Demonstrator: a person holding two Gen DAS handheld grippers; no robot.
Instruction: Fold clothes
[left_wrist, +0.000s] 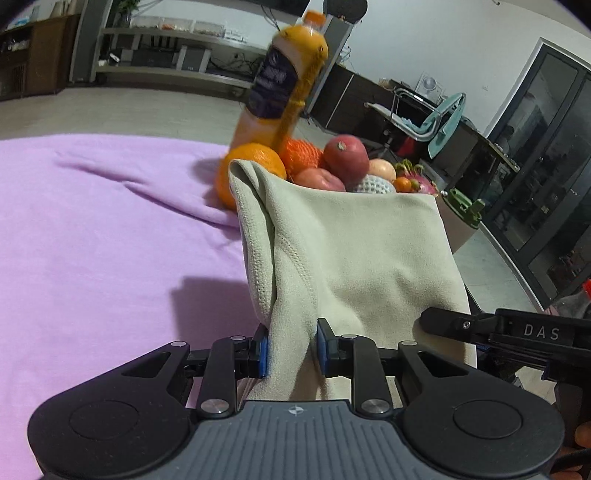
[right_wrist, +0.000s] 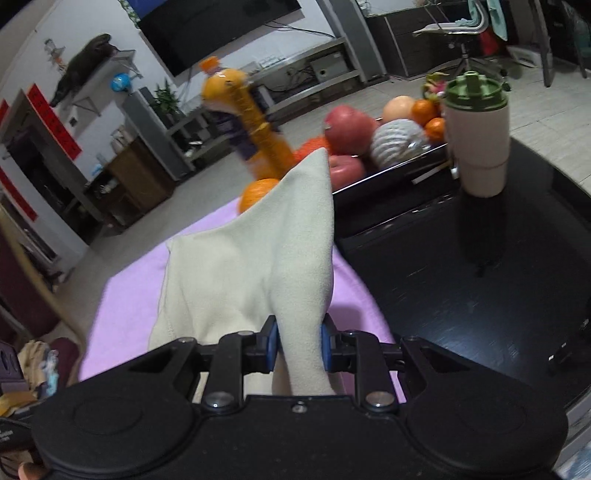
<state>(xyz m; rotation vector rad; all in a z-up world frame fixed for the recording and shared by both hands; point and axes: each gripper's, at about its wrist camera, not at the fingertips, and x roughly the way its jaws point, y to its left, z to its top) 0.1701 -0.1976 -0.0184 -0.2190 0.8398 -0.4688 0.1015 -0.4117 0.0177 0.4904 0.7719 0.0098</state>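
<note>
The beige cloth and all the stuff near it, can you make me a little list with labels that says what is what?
cloth: beige cloth, lifted above the purple sheet
left gripper: shut on the cloth
right gripper: shut on the cloth
behind cloth: orange juice bottle, an orange, tray of fruit with a red apple
on dark table: beige cup with green lid
fold: not laid flat yet

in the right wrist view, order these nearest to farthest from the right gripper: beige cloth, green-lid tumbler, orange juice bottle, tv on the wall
1. beige cloth, pinched in the right gripper, over the purple sheet.
2. green-lid tumbler, ahead to the right on the black table.
3. orange juice bottle, ahead left, beside the fruit tray; close to the tumbler's range.
4. tv, far wall.
</note>
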